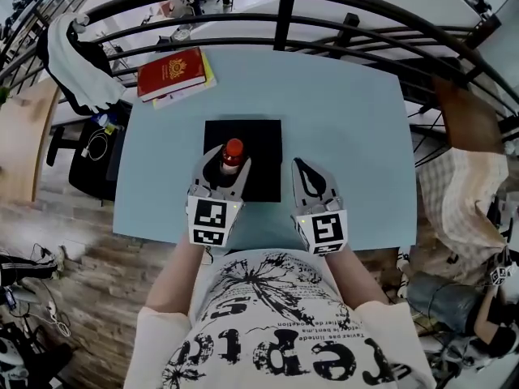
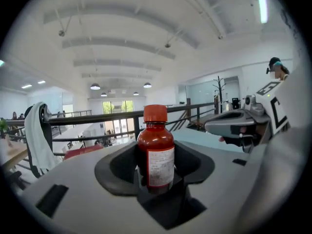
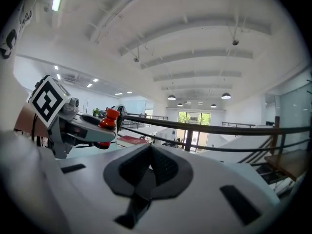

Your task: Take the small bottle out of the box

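Observation:
The small bottle [image 1: 233, 154] is dark red with a red cap and a white label. It stands upright between the jaws of my left gripper [image 1: 229, 162], which is shut on it above the black box [image 1: 263, 148] at the middle of the table. In the left gripper view the bottle [image 2: 156, 150] fills the gap between the dark pads. My right gripper [image 1: 306, 168] hovers just right of the box, shut with nothing in it; in its own view the right gripper [image 3: 148, 172] has its pads together. The bottle's cap [image 3: 112, 115] also shows there at the left.
The light blue table [image 1: 349, 112] carries a red book [image 1: 172, 73] on a paler one at its far left. A dark metal railing [image 1: 284, 10] runs behind the table. A white cloth [image 1: 77, 55] hangs at the left, a checked cloth [image 1: 462, 193] at the right.

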{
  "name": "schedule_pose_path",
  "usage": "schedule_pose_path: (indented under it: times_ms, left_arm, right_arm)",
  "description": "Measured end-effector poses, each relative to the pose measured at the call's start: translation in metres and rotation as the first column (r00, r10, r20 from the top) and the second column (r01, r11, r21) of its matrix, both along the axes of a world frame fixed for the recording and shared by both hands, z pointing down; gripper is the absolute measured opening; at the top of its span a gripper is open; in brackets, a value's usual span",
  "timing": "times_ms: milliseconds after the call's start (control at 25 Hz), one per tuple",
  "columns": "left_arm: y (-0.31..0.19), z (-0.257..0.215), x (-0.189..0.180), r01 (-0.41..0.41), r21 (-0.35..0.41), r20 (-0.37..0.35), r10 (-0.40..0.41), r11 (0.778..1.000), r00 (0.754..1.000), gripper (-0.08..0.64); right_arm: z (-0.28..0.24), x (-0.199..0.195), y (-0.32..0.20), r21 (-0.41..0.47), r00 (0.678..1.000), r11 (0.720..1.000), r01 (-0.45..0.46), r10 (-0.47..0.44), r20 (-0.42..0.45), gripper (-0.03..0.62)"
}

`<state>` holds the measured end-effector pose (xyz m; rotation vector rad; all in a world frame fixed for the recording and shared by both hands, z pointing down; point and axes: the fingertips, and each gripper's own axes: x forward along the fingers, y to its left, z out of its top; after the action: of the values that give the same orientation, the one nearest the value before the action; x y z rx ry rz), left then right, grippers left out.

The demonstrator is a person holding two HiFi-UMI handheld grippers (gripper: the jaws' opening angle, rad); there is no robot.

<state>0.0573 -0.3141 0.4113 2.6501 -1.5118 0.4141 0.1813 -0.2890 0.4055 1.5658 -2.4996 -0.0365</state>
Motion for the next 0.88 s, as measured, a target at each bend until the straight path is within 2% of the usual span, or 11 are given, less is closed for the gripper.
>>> schedule_pose_path:
  times_ms: [120, 240, 440, 680, 880]
  left_arm:
    - [0.01, -0.027, -0.001, 0.002, 0.109, -0.069, 0.006, 0.994, 0.998, 0.232]
    - [0.018, -0.04, -0.002, -0.002, 0.143, -0.118, 0.019, 0.99, 0.993, 0.232]
    - [0.03, -0.052, 0.007, -0.042, 0.202, -0.107, 0.065, 0.978, 0.992, 0.232]
    - [0.035, -0.06, 0.009, -0.026, 0.217, -0.122, 0.054, 0.976, 0.991, 0.232]
    - [0.035, -0.064, 0.014, -0.028, 0.231, -0.107, 0.054, 0.972, 0.993, 0.232]
  right_arm:
    - [-0.018, 0.005, 0.003, 0.047, 1.0, 0.999, -0.007, 0.006, 0.029, 0.011]
    - [-0.033, 0.008, 0.005, 0.086, 0.999, 0.996, 0.0, -0.004, 0.053, 0.011]
    - [-0.044, 0.02, 0.01, 0.115, 0.996, 0.993, -0.039, 0.029, 0.084, 0.011]
    - [-0.047, 0.02, 0.016, 0.121, 0.997, 0.992, -0.024, 0.015, 0.071, 0.011]
    - [-0.053, 0.026, 0.018, 0.137, 0.998, 0.99, -0.036, 0.027, 0.065, 0.011]
